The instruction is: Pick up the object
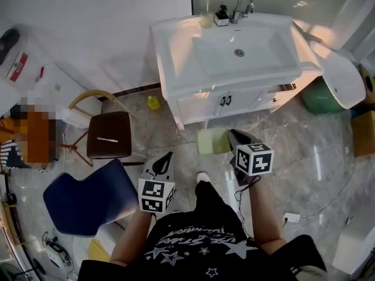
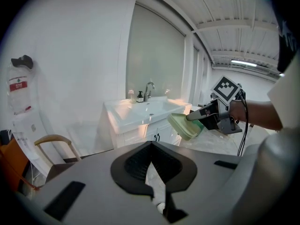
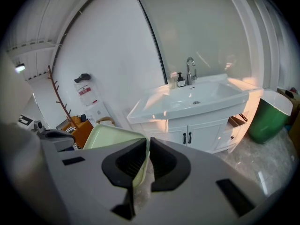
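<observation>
A pale green shallow dish (image 1: 211,140) hangs in the air in front of the vanity, gripped by its rim. My right gripper (image 1: 232,136) is shut on that rim. In the right gripper view the dish (image 3: 110,138) spreads to the left of the jaws while the right gripper (image 3: 147,150) pinches its edge. The left gripper view shows the dish (image 2: 183,124) and the right gripper (image 2: 202,116) off to the right. My left gripper (image 1: 166,156) is lower and to the left, apart from the dish. The left gripper (image 2: 151,147) is shut with nothing in it.
A white sink vanity (image 1: 234,57) stands straight ahead. A brown chair (image 1: 109,134) and a blue seat (image 1: 88,195) are on the left. A green bin with a white lid (image 1: 331,84) and a cardboard box (image 1: 364,133) are on the right. A yellow bottle (image 1: 153,102) lies on the marble floor.
</observation>
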Demonstrator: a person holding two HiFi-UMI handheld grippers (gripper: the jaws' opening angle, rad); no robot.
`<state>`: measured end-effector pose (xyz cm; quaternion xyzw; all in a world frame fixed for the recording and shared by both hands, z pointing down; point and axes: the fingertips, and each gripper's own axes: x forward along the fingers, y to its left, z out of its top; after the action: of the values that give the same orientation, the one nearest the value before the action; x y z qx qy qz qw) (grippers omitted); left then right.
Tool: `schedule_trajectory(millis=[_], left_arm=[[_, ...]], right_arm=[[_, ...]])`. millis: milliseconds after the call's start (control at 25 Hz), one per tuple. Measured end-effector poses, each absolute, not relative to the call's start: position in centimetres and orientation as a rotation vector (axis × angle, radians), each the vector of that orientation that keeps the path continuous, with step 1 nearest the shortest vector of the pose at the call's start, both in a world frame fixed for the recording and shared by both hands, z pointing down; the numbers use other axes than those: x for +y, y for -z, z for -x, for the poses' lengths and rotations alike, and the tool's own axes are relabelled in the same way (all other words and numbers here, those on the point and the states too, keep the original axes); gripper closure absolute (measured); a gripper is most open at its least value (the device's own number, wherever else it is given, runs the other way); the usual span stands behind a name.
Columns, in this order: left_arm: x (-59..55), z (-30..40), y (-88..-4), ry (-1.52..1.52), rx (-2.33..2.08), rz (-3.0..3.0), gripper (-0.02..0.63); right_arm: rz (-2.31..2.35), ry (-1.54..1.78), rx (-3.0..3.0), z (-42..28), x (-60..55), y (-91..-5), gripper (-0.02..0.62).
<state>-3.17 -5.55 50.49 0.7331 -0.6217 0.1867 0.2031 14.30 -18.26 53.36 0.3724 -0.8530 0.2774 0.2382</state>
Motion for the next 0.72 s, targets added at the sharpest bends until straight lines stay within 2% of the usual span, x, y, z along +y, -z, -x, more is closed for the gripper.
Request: schedule_trajectory(millis=[400,720], left_arm=[[4.8,7.7,-49.7,-0.470,-1.766,-2.074,0.591],[11.8,8.7,-49.2,-0.434,-1.759,-2.132,0.591]], right_arm=[[-1.053,-0.742,-2.343,-10.3,-7.7,-52.5,0.560],[-1.119,-0.705,-2.339,-10.0,-0.2,-51.9,0.560]])
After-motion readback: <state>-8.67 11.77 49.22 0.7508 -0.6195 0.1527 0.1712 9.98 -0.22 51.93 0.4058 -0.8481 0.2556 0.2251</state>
